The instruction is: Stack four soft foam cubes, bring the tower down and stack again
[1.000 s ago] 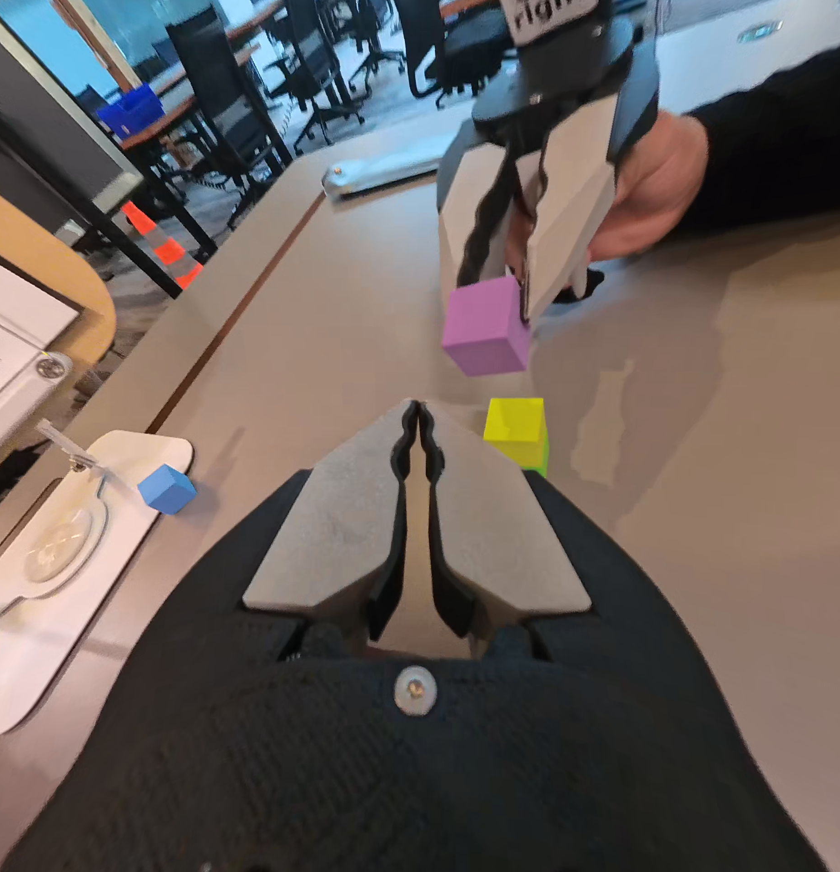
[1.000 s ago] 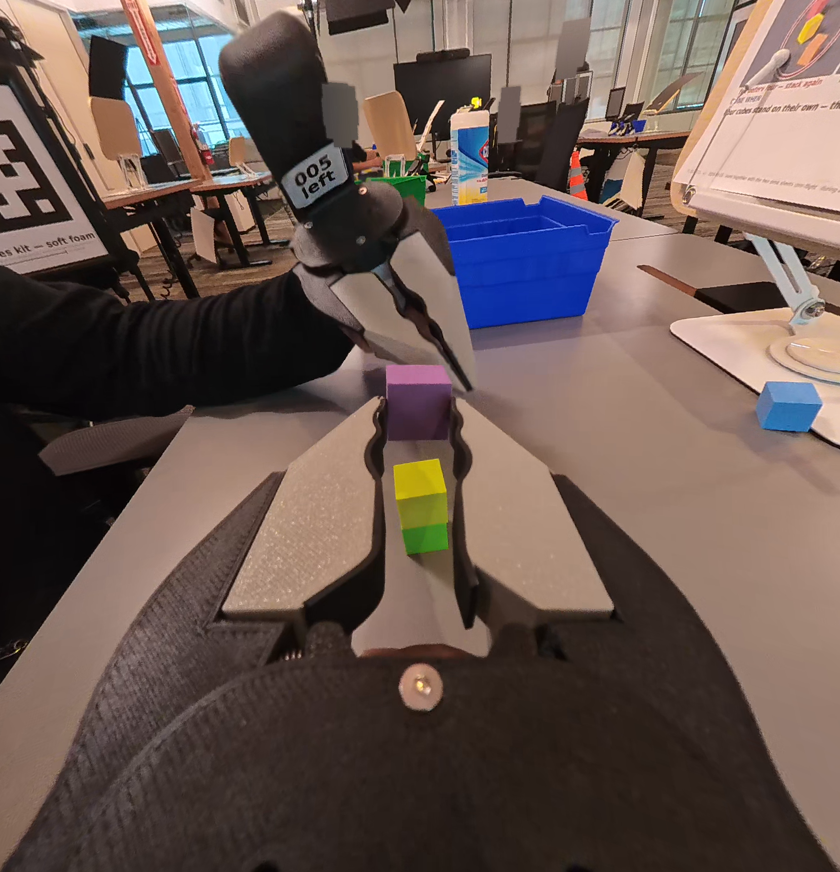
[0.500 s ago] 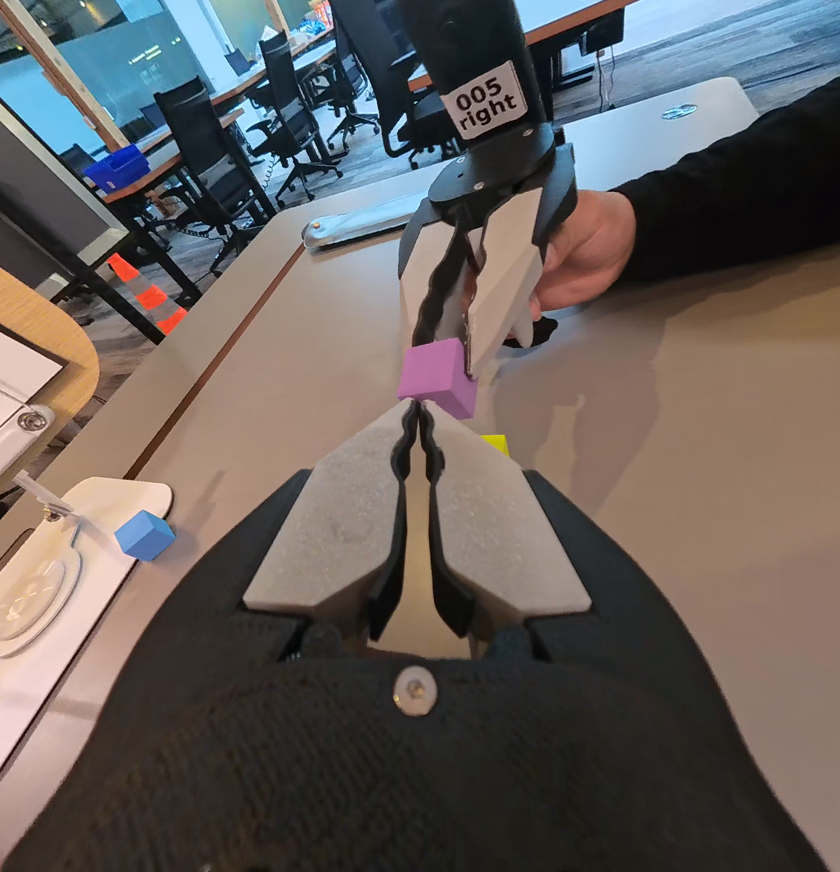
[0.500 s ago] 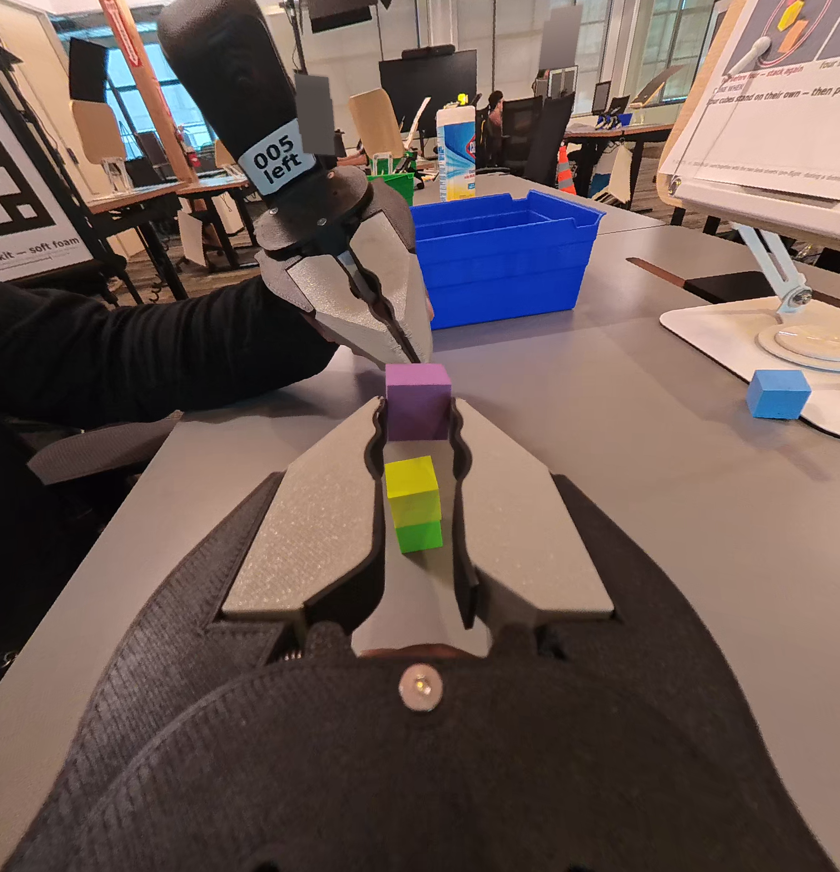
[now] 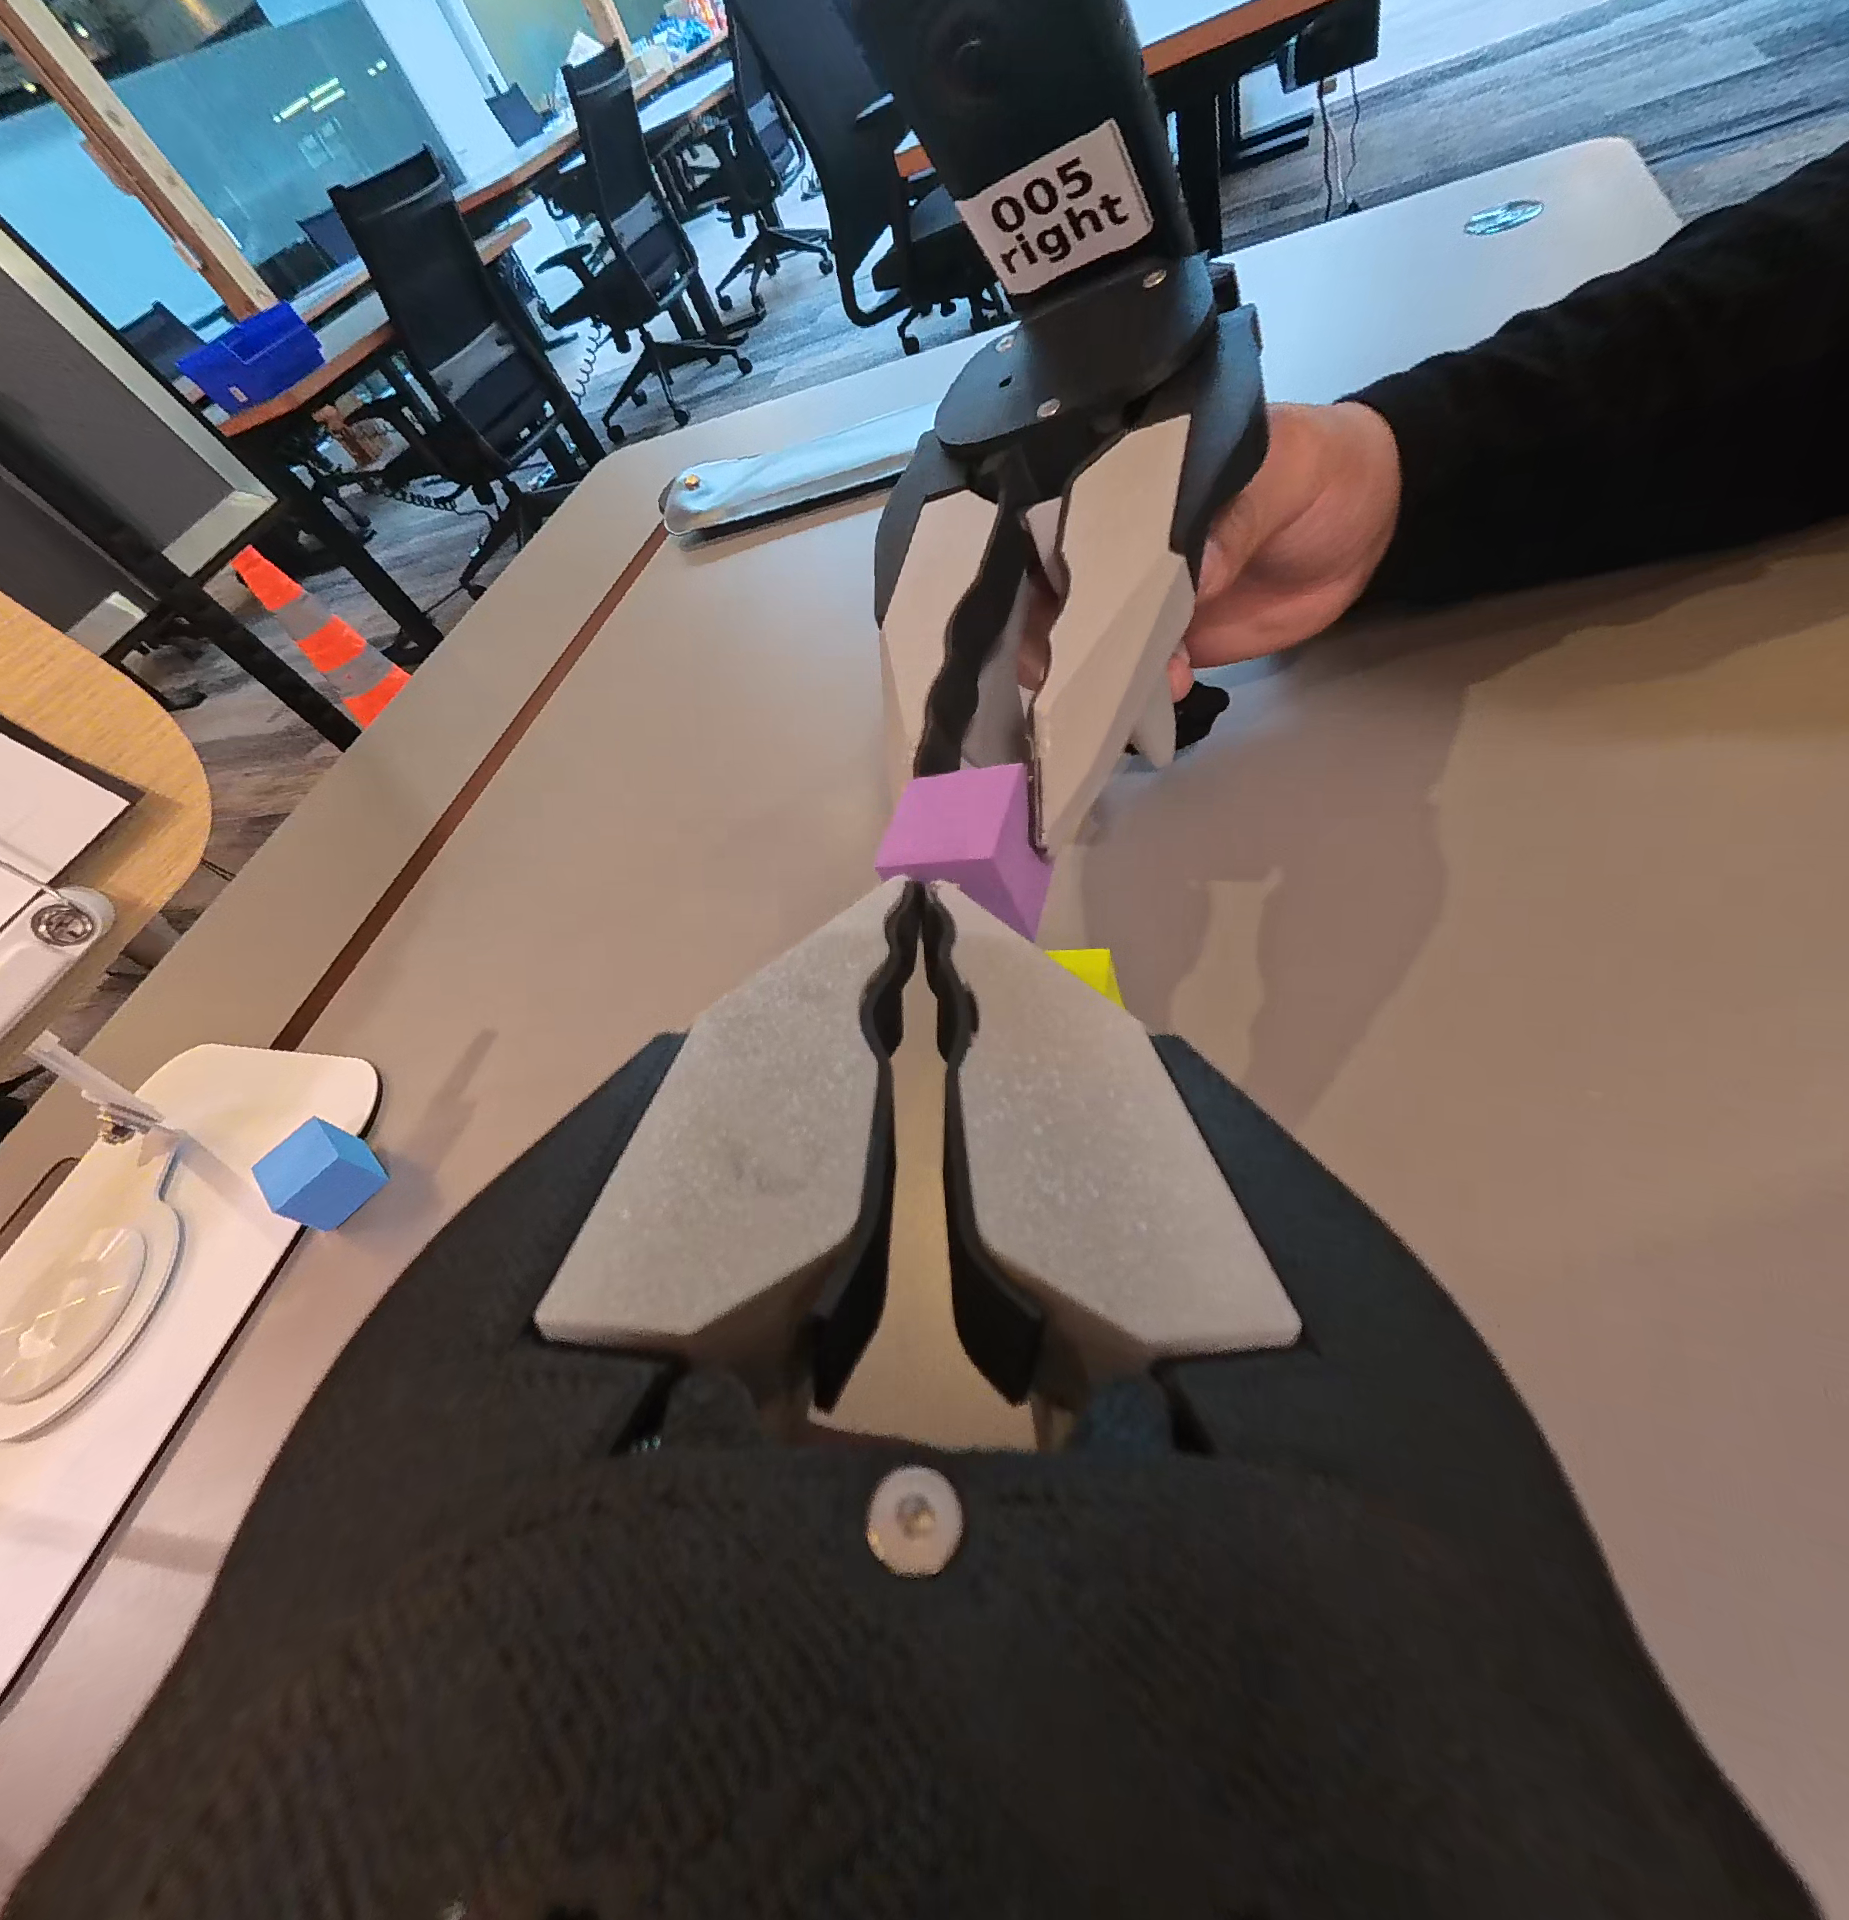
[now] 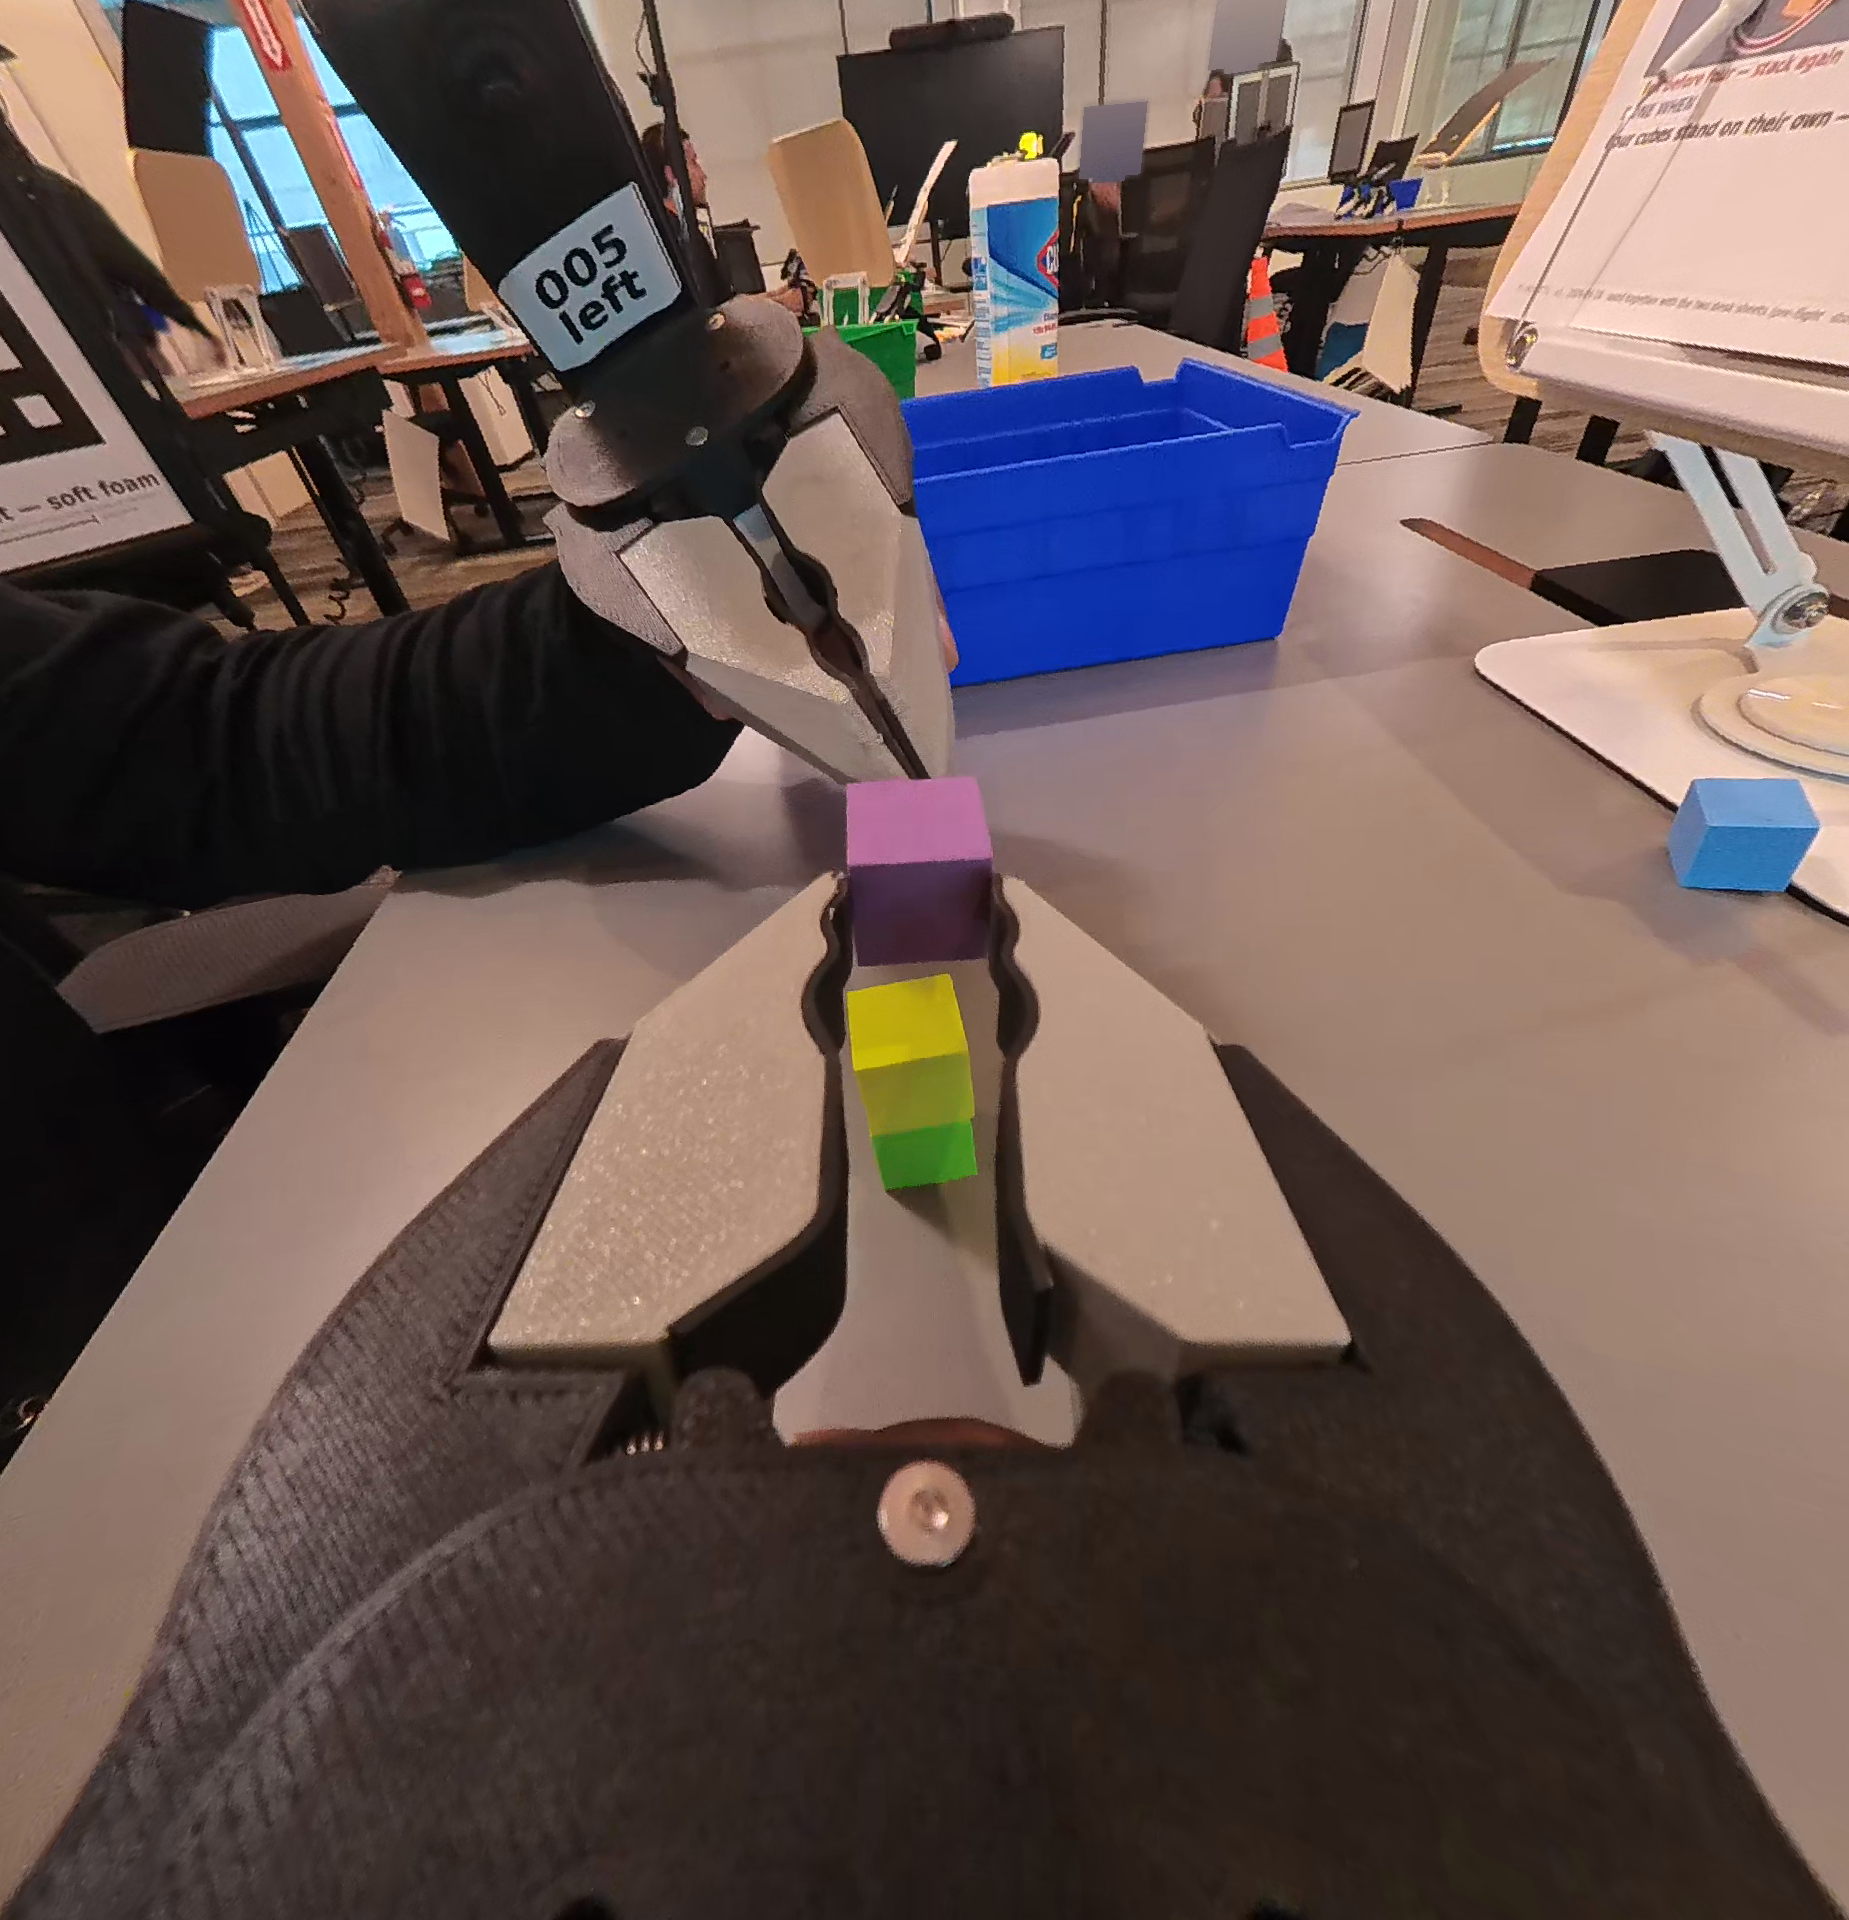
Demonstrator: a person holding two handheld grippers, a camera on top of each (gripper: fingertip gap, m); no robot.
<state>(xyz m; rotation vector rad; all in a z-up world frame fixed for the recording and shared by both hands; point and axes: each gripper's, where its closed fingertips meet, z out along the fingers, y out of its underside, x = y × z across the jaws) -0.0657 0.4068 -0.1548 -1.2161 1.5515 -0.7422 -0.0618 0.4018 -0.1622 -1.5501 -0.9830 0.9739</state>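
At the centre of the right wrist view, the right gripper [image 6: 920, 914] clamps the purple cube [image 6: 918, 868] between its fingertips, holding it in the air above the two-cube stack: the yellow cube [image 6: 907, 1044] sits squarely on the green cube [image 6: 925, 1151], which rests on the grey table [image 6: 1419, 1039]. A clear gap separates the purple cube from the yellow one below it in this view. Just above the purple cube in the frame, the left gripper [image 6: 915, 769] points down with its fingers pressed together and nothing between them, its tips close over the cube's top edge; whether they touch it cannot be told. Toward the right edge, the blue cube [image 6: 1743, 847] lies well apart from the stack, resting against the white stand base [image 6: 1585, 675]. A blue bin [image 6: 1128, 540] stands on the table in the upper middle. From the left wrist view, the purple cube [image 5: 961, 836] sits mid-frame, and only a corner of the yellow cube [image 5: 1086, 971] shows behind the left gripper's [image 5: 915, 914] right finger.
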